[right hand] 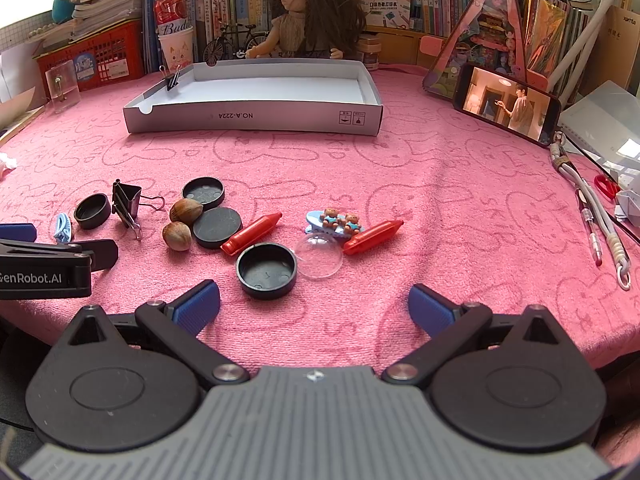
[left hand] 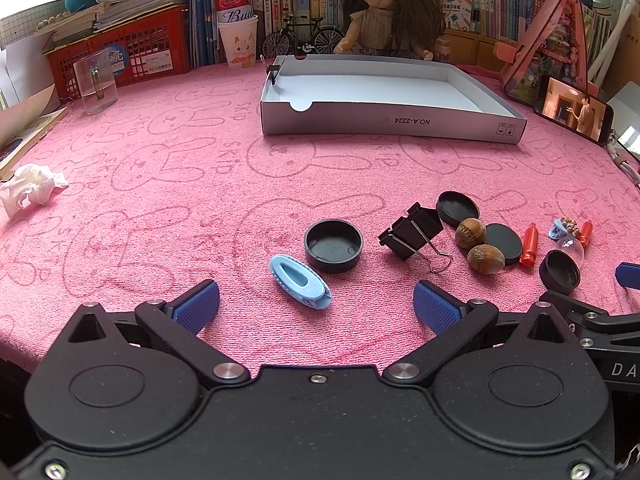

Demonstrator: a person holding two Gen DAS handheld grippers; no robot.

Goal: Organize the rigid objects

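Lower centre, left wrist view | blue clip (left hand: 300,282) long axis upper-left to lower-right | left tool (left hand: 316,304) wide apart, empty | right tool (right hand: 314,306) wide apart, empty

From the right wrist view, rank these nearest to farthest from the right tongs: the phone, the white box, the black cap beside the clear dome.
1. Black cap, just ahead of the open right tongs, slightly left.
2. Phone, far right, propped up.
3. White box, far back, left of centre; its back wall is clearly farthest.
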